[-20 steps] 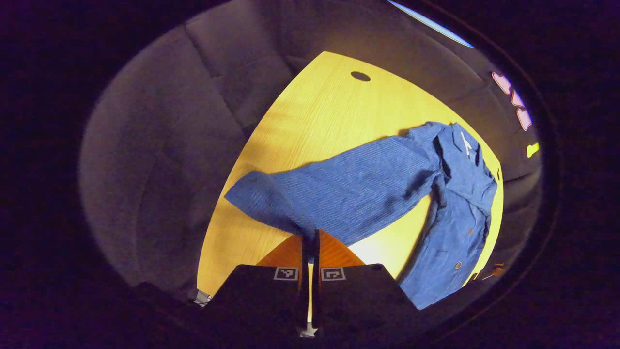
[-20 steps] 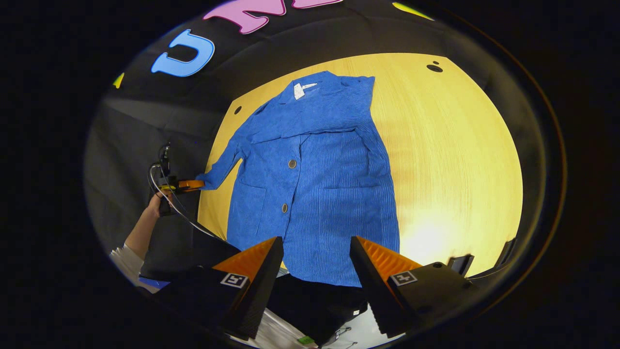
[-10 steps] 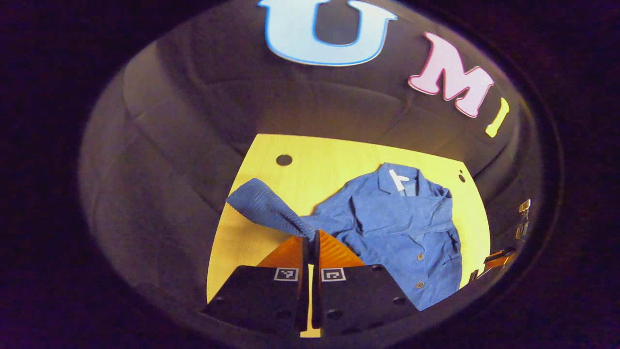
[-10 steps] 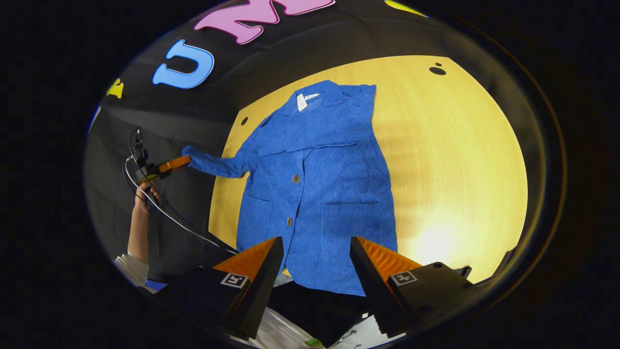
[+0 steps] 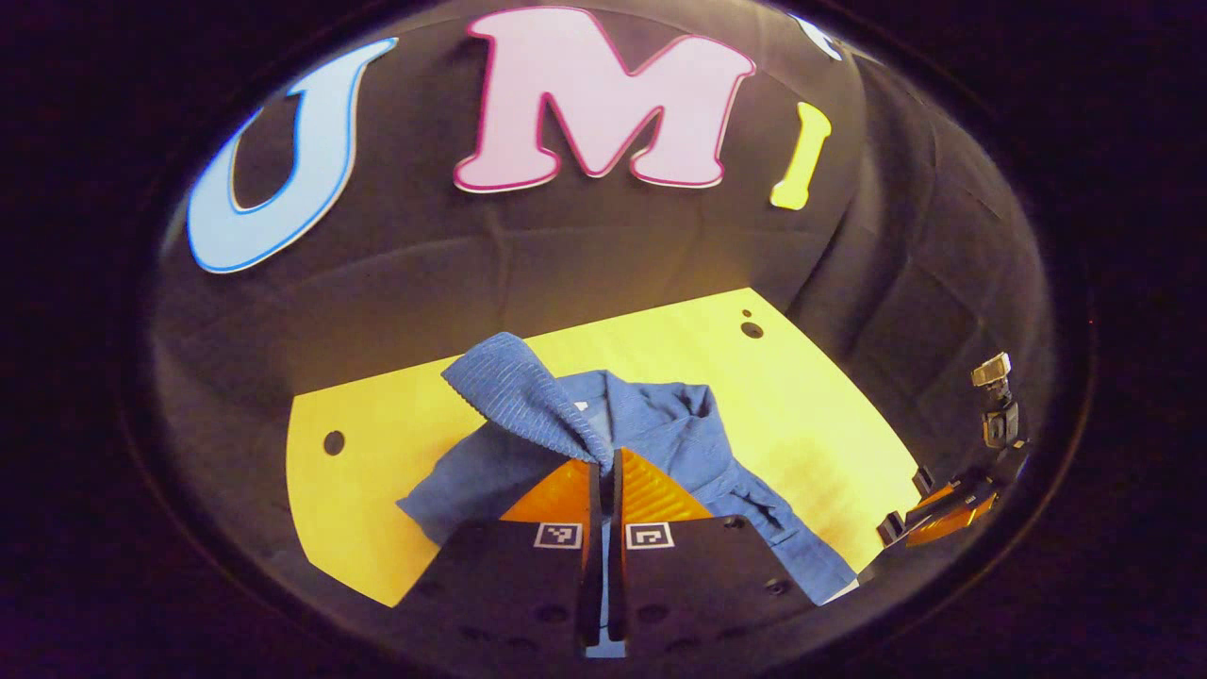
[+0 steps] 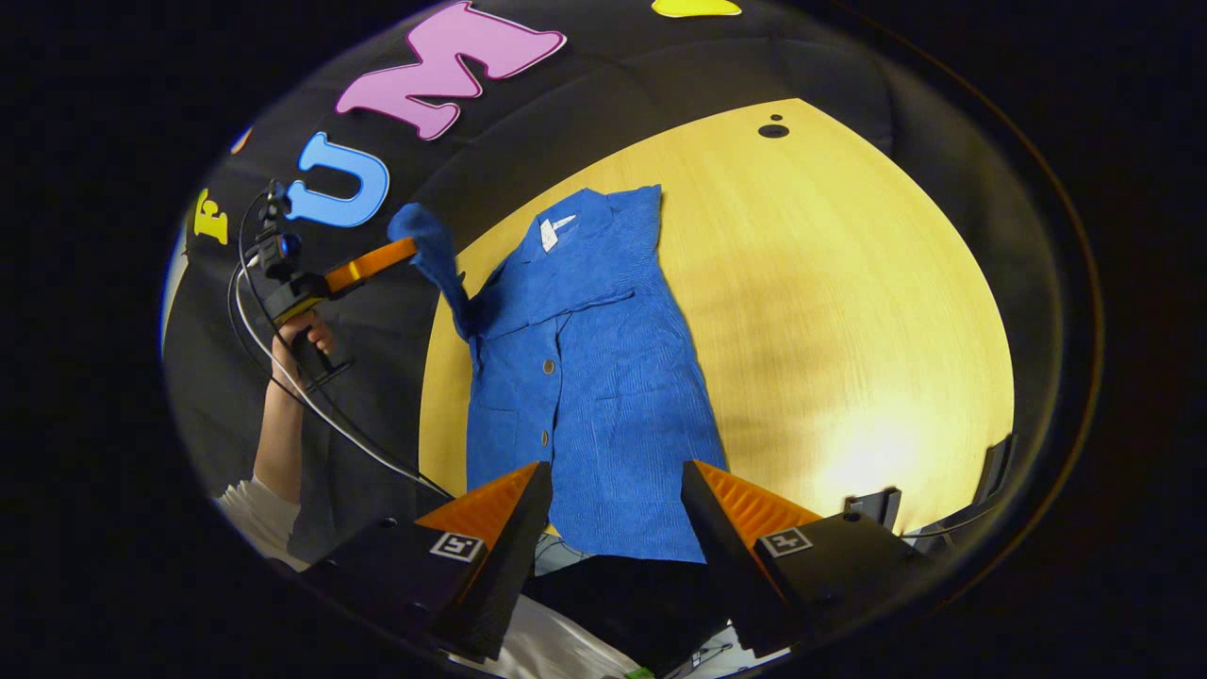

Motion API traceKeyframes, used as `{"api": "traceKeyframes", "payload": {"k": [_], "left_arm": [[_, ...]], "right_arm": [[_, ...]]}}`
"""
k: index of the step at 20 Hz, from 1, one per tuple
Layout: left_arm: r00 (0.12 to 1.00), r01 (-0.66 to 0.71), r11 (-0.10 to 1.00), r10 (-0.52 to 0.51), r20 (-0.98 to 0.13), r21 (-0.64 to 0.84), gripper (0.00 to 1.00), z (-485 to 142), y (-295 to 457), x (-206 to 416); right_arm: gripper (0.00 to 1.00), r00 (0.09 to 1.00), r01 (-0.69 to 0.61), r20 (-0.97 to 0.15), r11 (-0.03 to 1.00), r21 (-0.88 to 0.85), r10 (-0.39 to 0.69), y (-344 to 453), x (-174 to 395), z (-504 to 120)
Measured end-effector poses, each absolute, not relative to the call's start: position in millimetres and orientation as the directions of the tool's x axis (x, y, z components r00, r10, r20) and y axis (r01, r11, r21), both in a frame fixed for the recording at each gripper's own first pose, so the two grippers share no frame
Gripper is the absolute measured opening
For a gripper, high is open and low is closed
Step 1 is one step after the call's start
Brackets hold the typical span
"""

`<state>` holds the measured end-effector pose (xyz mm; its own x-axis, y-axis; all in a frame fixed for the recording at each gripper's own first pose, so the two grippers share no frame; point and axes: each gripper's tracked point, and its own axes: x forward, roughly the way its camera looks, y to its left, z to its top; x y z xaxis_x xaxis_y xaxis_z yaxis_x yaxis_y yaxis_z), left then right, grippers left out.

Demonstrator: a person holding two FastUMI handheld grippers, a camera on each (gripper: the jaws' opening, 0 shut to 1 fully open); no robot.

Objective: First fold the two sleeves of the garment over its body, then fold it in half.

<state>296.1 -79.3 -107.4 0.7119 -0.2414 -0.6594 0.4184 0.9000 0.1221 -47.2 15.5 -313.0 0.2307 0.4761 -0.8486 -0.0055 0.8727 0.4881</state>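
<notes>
1. On the table (image 6: 849,311), a blue garment (image 6: 594,377) is lying front-up with its collar toward the booth wall and its hem at the near edge.
2. Left of the garment, in the right gripper view, the left gripper (image 6: 401,252) is holding one sleeve (image 6: 436,255) lifted off the table, up over the garment's shoulder.
3. A hand (image 6: 300,332) is gripping that tool's handle, a cable trailing below it.
4. Seen in the left gripper view, the left gripper's fingers (image 5: 566,490) are pressing together on the sleeve's cuff, which is draping above them.
5. Near the garment's hem, the right gripper (image 6: 615,490) is hovering with its fingers spread wide apart, holding nothing.
</notes>
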Motion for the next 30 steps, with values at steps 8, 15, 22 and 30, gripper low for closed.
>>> {"api": "traceKeyframes", "payload": {"k": [8,15,22,30], "left_arm": [[0.617,0.473,0.873,-0.234,-0.752,0.117,0.01,-212,-171,366],[0.546,0.445,0.886,-0.153,-0.823,0.130,0.05,-277,-199,384],[0.549,0.534,0.845,-0.325,-0.770,0.024,0.72,-265,-282,359],[0.668,0.433,0.896,-0.247,-0.702,0.097,0.87,-196,-221,276]], "right_arm": [[0.90,0.234,-0.010,-0.867,0.892,0.451,0.441,-25,-29,-343],[0.90,0.133,-0.080,-0.874,0.884,0.461,0.468,-40,14,-381],[0.90,0.176,-0.067,-0.854,0.872,0.485,0.489,-40,40,-377],[0.90,0.217,-0.116,-0.859,0.886,0.449,0.464,-27,17,-357]]}}
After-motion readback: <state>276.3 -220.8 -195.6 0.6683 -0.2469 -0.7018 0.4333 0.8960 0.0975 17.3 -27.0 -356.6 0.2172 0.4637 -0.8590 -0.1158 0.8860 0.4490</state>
